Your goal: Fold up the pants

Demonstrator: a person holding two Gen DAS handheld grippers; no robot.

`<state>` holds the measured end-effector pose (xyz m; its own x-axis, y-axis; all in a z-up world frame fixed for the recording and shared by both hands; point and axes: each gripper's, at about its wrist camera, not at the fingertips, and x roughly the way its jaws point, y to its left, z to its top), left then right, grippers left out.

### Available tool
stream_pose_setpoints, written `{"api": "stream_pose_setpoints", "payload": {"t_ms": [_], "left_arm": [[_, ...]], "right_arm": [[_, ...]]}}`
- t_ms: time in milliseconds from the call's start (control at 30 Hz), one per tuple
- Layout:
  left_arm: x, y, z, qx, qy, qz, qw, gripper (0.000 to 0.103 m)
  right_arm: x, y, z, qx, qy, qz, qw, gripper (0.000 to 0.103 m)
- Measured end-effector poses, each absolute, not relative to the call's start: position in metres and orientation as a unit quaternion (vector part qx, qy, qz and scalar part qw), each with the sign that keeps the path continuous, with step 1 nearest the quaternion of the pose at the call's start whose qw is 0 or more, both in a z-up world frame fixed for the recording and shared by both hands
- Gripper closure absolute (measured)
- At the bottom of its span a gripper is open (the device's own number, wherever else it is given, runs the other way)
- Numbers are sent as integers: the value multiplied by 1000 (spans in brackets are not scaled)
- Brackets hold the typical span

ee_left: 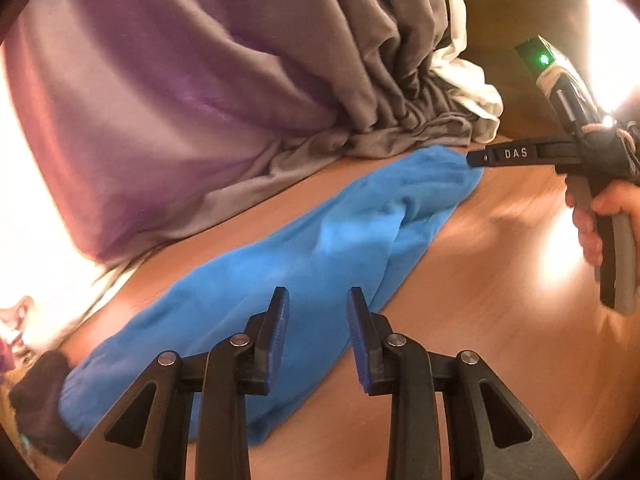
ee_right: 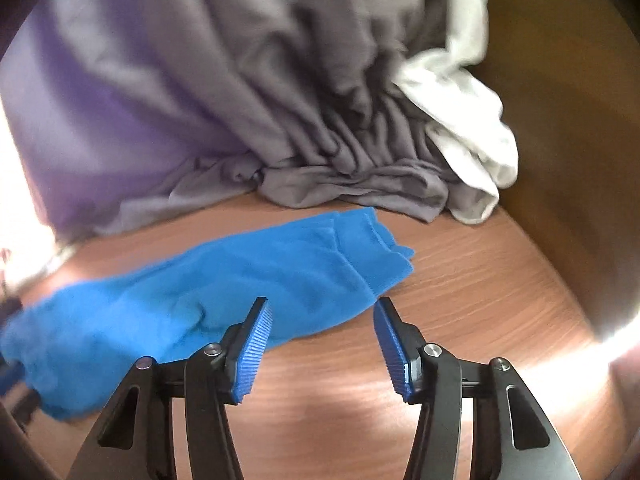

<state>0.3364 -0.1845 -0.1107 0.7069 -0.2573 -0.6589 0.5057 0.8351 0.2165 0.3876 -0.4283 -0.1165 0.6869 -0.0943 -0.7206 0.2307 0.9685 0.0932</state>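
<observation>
Light: warm and indoor, bright at the sides, dimmer mid-scene.
Glare, left wrist view: blown-out white at far left and upper right; a hot patch on the wooden table near the right hand.
Glare, right wrist view: a white streak low right, a soft sheen on the wood between the fingers.
Colour cast: the grey curtain goes purple toward the left.
Blur: motion smear on the blue pants, curtain folds soft.
Sharpest: the blue ribbed pads, near the lens.
Distortion: fisheye bend, black vignette in the corners.
</observation>
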Motion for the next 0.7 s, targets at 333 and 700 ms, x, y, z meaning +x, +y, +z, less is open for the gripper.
{"api": "stream_pose_setpoints", "payload": {"t_ms": [333, 700], "left_arm": [[360, -226, -145, 199, 354, -219, 887, 73], [376, -241, -156, 186, 363, -213, 888, 73]], "right_arm": [[405, -478, -147, 203, 389, -80, 895, 60], [424, -500, -165, 247, 397, -69, 881, 72]]}}
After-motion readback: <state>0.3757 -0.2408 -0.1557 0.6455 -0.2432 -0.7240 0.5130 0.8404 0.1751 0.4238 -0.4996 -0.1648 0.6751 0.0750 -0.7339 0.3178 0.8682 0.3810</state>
